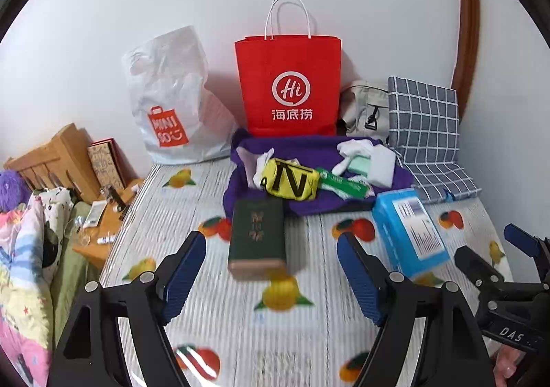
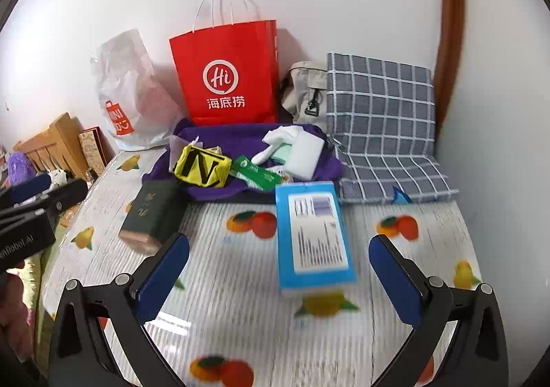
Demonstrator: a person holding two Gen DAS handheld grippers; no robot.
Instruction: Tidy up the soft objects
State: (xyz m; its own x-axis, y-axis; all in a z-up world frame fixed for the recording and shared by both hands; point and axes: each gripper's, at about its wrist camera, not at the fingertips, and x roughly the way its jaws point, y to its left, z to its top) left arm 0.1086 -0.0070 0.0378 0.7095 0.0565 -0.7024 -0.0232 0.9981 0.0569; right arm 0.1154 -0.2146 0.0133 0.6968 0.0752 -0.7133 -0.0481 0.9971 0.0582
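A purple cloth [image 1: 309,150] [image 2: 240,136] lies at the back of the table with a yellow-and-black pouch [image 1: 292,182] [image 2: 202,168], white socks [image 1: 354,150] [image 2: 282,139], a white sponge [image 1: 381,163] [image 2: 304,155] and a green packet [image 1: 343,184] [image 2: 257,175] on it. A dark green box [image 1: 257,239] [image 2: 151,215] lies just ahead of my open left gripper [image 1: 271,270]. A blue box [image 1: 409,232] [image 2: 312,235] lies between the fingers' line of my open right gripper [image 2: 278,273]. Both grippers are empty.
A red paper bag [image 1: 288,84] [image 2: 227,74], a white plastic bag [image 1: 168,101] [image 2: 127,95], a beige bag [image 1: 364,108] [image 2: 306,91] and a grey checked cushion [image 1: 426,125] [image 2: 381,119] stand along the wall. A wooden rack [image 1: 58,160] and bedding [image 1: 27,249] are at the left.
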